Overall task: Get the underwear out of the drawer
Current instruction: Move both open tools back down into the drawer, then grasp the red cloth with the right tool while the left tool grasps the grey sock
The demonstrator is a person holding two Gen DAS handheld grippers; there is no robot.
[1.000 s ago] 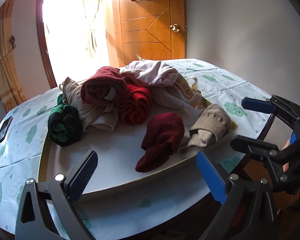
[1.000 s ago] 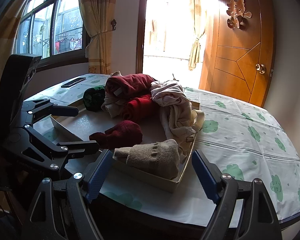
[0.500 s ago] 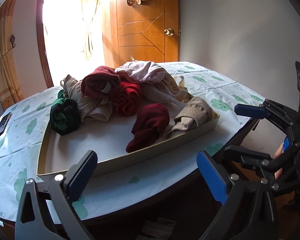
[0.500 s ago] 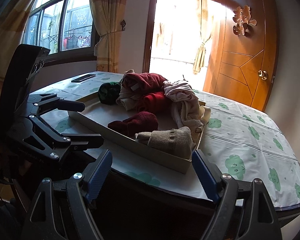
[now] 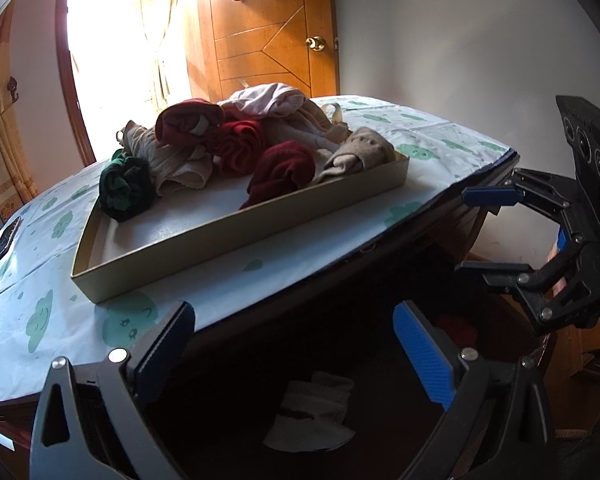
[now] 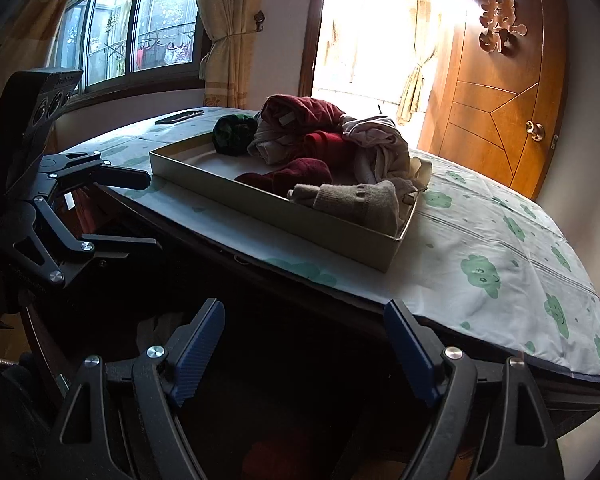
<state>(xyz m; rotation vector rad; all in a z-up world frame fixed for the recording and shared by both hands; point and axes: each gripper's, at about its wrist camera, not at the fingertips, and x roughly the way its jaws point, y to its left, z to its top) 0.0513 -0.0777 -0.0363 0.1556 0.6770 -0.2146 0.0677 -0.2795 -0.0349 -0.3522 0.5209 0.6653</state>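
A shallow beige tray (image 5: 236,236) (image 6: 284,208) on the table holds several rolled garments: dark red (image 5: 284,172), green (image 5: 126,188), beige and pink. Below the table edge lies a dark open space with a pale garment (image 5: 312,416) and something red (image 5: 458,328) in it. My left gripper (image 5: 296,344) is open and empty, low in front of the table edge. My right gripper (image 6: 306,344) is open and empty, also below the edge. Each shows in the other's view, the right (image 5: 496,236) and the left (image 6: 116,212).
The table (image 6: 500,264) has a white cloth with green cloud prints. A dark phone (image 5: 5,242) lies at its far left. A wooden door (image 6: 504,92), a bright doorway and a curtained window stand behind.
Both grippers have dropped from above the tray to below the table edge. The dark space under the table with the pale garment has come into view.
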